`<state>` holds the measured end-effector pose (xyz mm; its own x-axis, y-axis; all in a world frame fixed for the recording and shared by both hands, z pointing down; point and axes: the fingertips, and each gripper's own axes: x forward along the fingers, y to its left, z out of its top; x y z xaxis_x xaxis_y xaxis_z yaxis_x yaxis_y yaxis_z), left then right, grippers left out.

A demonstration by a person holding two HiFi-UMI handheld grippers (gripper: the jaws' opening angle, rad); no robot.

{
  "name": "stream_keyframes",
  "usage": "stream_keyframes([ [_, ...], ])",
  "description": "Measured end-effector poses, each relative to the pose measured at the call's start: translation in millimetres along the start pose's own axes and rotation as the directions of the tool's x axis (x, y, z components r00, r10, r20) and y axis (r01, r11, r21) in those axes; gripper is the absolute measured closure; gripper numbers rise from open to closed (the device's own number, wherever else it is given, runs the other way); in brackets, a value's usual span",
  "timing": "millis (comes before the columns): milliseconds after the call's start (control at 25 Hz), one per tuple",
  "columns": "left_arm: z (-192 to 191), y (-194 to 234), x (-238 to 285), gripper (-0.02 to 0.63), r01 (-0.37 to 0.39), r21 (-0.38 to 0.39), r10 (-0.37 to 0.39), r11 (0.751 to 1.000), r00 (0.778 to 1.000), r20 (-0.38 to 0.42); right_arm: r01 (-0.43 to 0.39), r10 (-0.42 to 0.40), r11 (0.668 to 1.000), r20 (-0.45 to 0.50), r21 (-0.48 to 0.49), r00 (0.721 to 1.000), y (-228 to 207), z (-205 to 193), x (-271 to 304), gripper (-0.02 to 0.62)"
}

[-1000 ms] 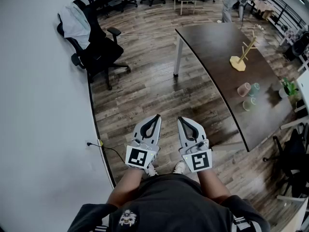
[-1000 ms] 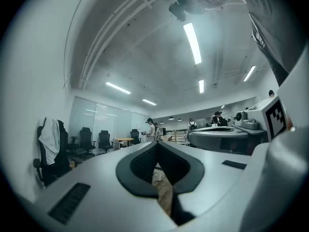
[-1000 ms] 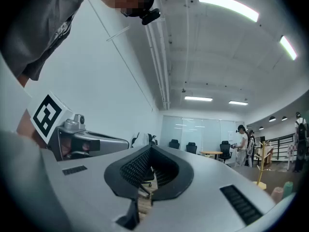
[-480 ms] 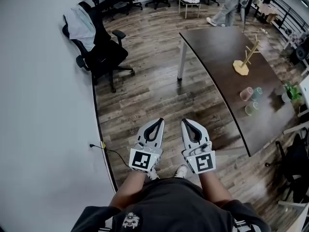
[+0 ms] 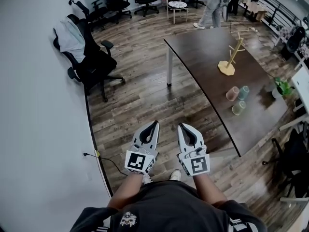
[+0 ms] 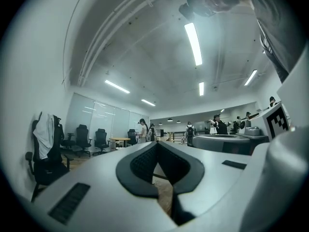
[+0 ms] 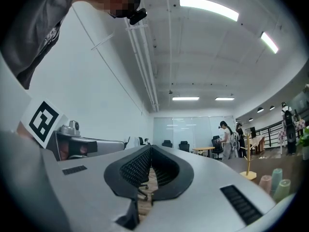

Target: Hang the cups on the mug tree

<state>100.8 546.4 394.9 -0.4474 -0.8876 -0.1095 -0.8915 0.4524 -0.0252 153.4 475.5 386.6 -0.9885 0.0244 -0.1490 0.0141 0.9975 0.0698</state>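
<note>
The wooden mug tree point(image 5: 230, 58) stands on the dark table point(image 5: 198, 47) at the far right, bare of cups. Nearer along the table sit a pink cup point(image 5: 232, 93), a teal cup point(image 5: 243, 92) and a green cup point(image 5: 238, 108). My left gripper point(image 5: 155, 123) and right gripper point(image 5: 181, 126) are held side by side over the wood floor, well short of the table. Both are shut with nothing in them. In the right gripper view the shut gripper point(image 7: 150, 148) points past the mug tree point(image 7: 248, 159) and the cups point(image 7: 275, 180) at the right. The left gripper point(image 6: 157, 143) faces the room.
A white wall point(image 5: 34, 129) runs along the left, with a cable point(image 5: 110, 157) at its foot. A black office chair with a jacket point(image 5: 82, 50) stands by it. A potted plant point(image 5: 280, 87) is at the table's right edge. A person point(image 5: 211, 6) walks at the far end near chairs.
The table, mug tree and cups have shifted left and a little closer in the head view. Both grippers stay shut, side by side. The person at the back has walked leftward.
</note>
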Motion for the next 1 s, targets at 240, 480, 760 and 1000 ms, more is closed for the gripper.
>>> stream_keyframes([
  [240,0,-42,37,0.598,0.064,0.001,-0.064,0.998,0.998,0.025,0.029,-0.030,1.000,-0.016,-0.010,0.999,-39,-7,-24,0.571],
  [480,-12,-63,61,0.598,0.117,-0.008,-0.117,0.993,0.993,-0.002,0.083,-0.083,0.997,-0.012,0.000,0.997,-75,-8,-37,0.571],
  [760,-29,-48,111,0.598,0.187,-0.025,-0.187,0.982,0.982,-0.001,0.144,-0.143,0.989,-0.024,0.035,0.989,-115,-26,-7,0.572],
  [1000,-38,-14,170,0.598,0.264,-0.016,-0.264,0.964,0.964,0.020,0.215,-0.215,0.977,-0.009,-0.012,0.977,-149,-29,45,0.572],
])
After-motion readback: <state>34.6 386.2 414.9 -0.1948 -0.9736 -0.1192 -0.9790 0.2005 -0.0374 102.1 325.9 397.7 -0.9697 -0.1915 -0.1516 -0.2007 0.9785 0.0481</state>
